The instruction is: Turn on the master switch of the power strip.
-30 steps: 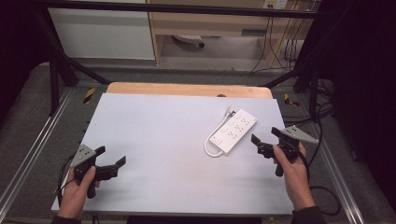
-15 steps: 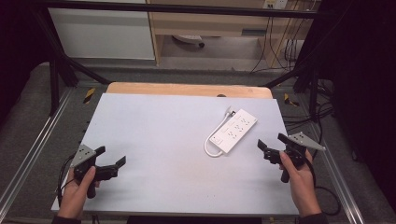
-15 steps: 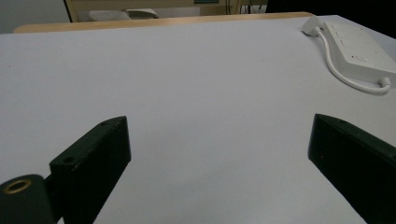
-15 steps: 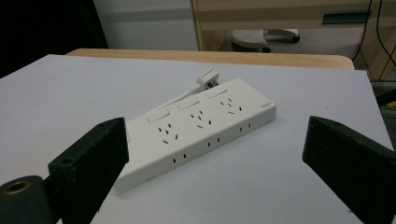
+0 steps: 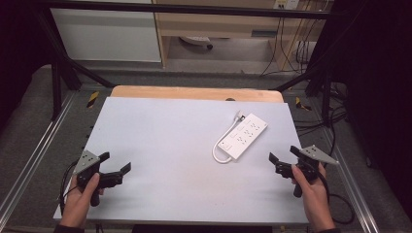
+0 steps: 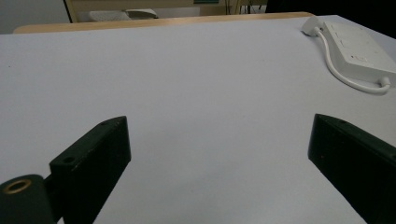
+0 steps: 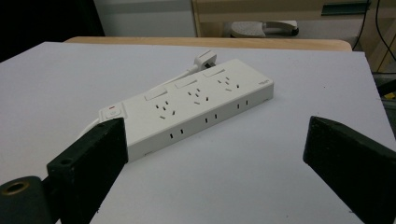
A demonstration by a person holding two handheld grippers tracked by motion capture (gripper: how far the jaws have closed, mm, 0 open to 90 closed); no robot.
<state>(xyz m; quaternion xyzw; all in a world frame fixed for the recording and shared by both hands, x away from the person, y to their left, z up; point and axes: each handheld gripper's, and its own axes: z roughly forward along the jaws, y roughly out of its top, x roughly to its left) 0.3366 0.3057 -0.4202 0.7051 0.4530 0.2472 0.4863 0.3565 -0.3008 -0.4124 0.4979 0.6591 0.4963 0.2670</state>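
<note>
The right gripper (image 5: 283, 159) is held low over the near right part of the table (image 5: 160, 136) with its jaws spread wide and nothing between them; it is pointed toward the power strip (image 5: 243, 137), which lies near but apart from it. The left gripper (image 5: 115, 164) is likewise held with jaws wide apart and empty, at the near left edge, well apart from the strip.

Several slips can be foreseen from here. The strip lies at a slant to the table edges, so a grasp taken across its long axis at a poor angle would probably let the smooth casing twist or skid out of the jaws. Its cord (image 5: 217, 154) is looped around the near end and runs along the left side to the plug (image 5: 239, 115) at the far end; a jaw could catch the loop, and the trailing plug could drag if the body were lifted.

The strip is a long, flat, white block with three sockets, a rocker switch beside each, and a small red-marked button (image 7: 112, 108) at its near end.
</note>
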